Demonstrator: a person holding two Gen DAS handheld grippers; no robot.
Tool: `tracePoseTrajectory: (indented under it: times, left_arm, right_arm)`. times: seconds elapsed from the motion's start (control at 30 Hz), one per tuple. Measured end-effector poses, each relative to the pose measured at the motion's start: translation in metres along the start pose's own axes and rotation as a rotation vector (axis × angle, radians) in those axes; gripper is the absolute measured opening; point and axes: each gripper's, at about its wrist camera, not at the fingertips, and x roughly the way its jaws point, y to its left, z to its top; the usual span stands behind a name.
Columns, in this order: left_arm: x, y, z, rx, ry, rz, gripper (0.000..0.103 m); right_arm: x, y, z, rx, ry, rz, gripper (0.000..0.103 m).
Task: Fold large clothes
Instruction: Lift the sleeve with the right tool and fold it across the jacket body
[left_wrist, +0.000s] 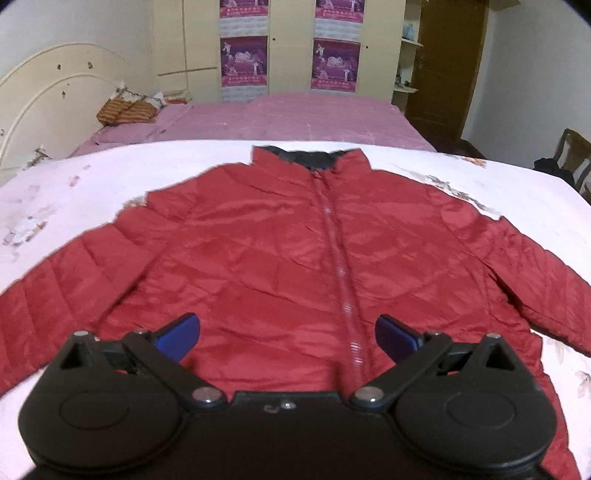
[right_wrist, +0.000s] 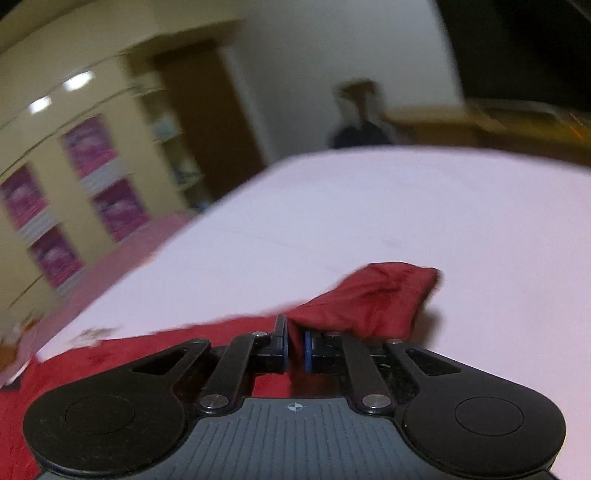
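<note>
A red jacket (left_wrist: 295, 251) lies front-up on the white sheet (left_wrist: 92, 173) before you, your left gripper (left_wrist: 287, 338) hovering spread wide above its hem while your right gripper (right_wrist: 295, 349) pinches its sleeve (right_wrist: 373, 299).

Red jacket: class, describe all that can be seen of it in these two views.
The red jacket is a quilted, shiny padded one with a dark inner collar and a zip closed down the front. It lies flat, front up, collar away from the camera, sleeves spread, on a pale floral bedcover. The left gripper hovers open over its hem. The right gripper is shut on a bunched sleeve end, lifting it off the cover.
</note>
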Motion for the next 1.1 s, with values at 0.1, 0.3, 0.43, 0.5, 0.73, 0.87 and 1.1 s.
tracePoseTrajectory:
  times: [0.1, 0.3, 0.43, 0.5, 0.73, 0.87, 1.1]
  left_arm:
    - [-0.003, 0.017, 0.002, -0.012, -0.008, 0.005, 0.101]
    - [-0.002, 0.066, 0.002, -0.076, -0.036, -0.022, 0.1]
    - [-0.003, 0.096, -0.003, -0.114, -0.056, -0.047, 0.101]
    - [-0.002, 0.109, -0.008, -0.13, -0.056, -0.056, 0.101]
    - [0.0, 0.146, -0.012, -0.196, -0.043, -0.153, 0.1]
    - [0.002, 0.157, -0.011, -0.22, -0.042, -0.194, 0.1]
    - [0.025, 0.145, -0.005, -0.231, 0.006, -0.313, 0.101]
  right_arm:
    - [-0.006, 0.051, -0.006, -0.101, -0.011, 0.105, 0.006]
    - [-0.014, 0.144, -0.05, -0.261, 0.056, 0.3, 0.005]
    - [-0.022, 0.199, -0.091, -0.363, 0.15, 0.409, 0.005]
    - [-0.031, 0.227, -0.116, -0.437, 0.185, 0.463, 0.005]
    - [-0.035, 0.309, -0.198, -0.611, 0.318, 0.596, 0.005]
    - [-0.019, 0.347, -0.228, -0.695, 0.394, 0.639, 0.005]
    - [-0.04, 0.351, -0.236, -0.798, 0.268, 0.637, 0.078]
